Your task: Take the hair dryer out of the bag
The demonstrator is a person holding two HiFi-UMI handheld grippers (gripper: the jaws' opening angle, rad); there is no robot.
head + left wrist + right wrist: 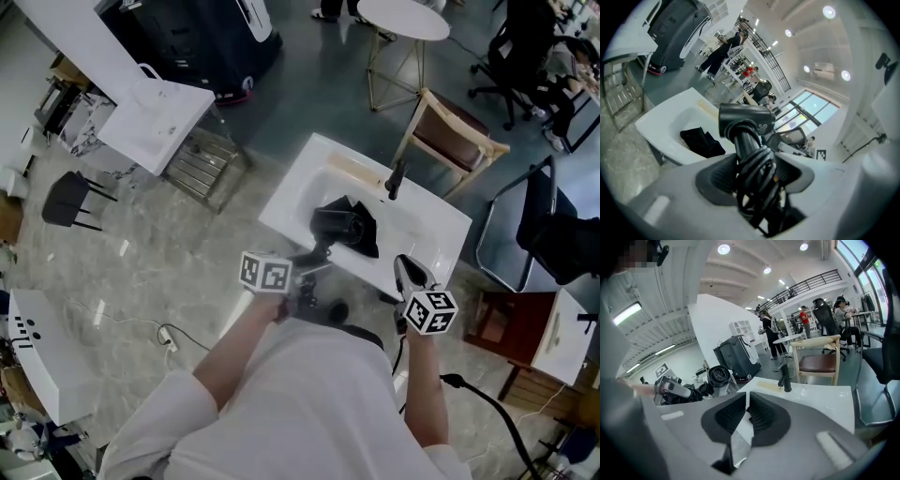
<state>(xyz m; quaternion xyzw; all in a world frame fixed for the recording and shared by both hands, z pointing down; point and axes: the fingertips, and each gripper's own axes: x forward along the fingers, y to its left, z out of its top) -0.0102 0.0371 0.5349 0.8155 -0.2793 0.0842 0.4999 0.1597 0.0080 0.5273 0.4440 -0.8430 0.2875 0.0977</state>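
Dryer (335, 225) is hanging over the basin of the sink (319, 169), out of the bag and lifted clear of it, with its handle slanting down toward the sink's near edge. The sink is standing white and bare apart from the black bag (366, 234), which is lying crumpled in the basin toward the far edge, and in the head view the dryer's barrel is overlapping the bag's left side. The left gripper (314, 265) is hovering at the sink's near edge, its jaws clamping the dryer handle where the black cord is coiling round it. The right gripper (405, 267) is hovering near the sink's near right corner, its jaws sitting all but together with nothing between them. The black tap (397, 178) is standing at the far edge.
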